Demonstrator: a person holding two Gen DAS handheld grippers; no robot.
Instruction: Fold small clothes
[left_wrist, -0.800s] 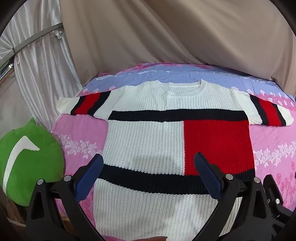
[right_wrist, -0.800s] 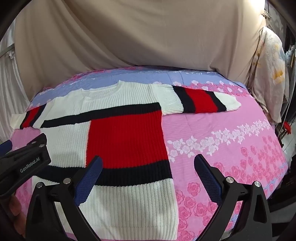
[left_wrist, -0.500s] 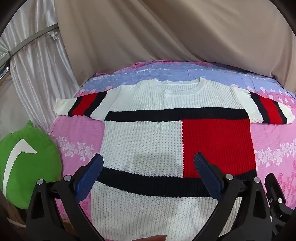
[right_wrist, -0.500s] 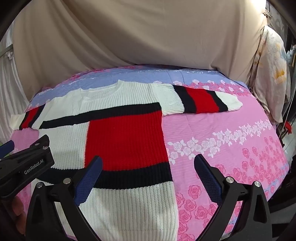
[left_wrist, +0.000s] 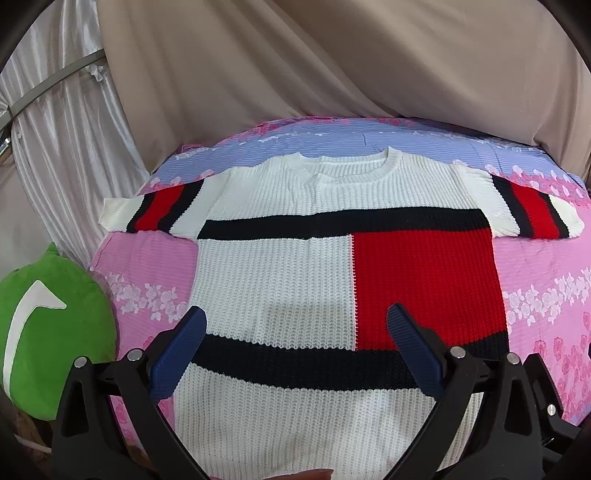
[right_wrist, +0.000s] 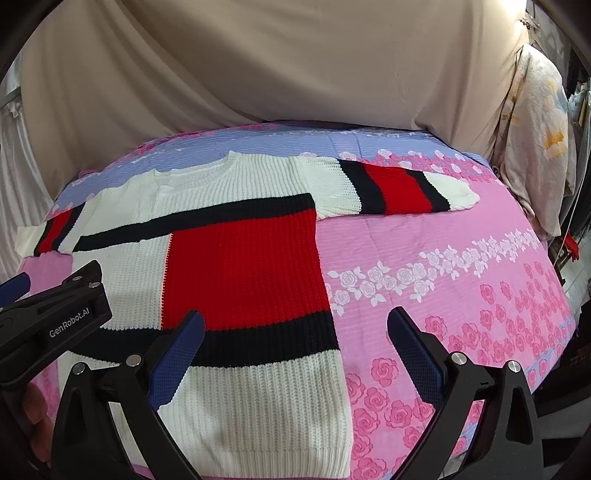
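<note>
While both grippers, left gripper (left_wrist: 295, 349) and right gripper (right_wrist: 295, 349), gape empty, the sweater (left_wrist: 347, 280) lies flat, sleeves outspread.

You are working in a home bedroom: a bed with a pink and lilac rose-printed sheet (right_wrist: 461, 295), beige cloth (left_wrist: 332, 66) draped at 12 o'clock, a green plush cushion (left_wrist: 48, 332) at 9 o'clock, and hanging clothes (right_wrist: 535, 140) at 2 o'clock.

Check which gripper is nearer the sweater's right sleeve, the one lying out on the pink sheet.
Right. The right gripper hovers open over the sweater's right hem edge, the sleeve ahead of it. The left gripper hovers open over the sweater's middle, farther away.
</note>
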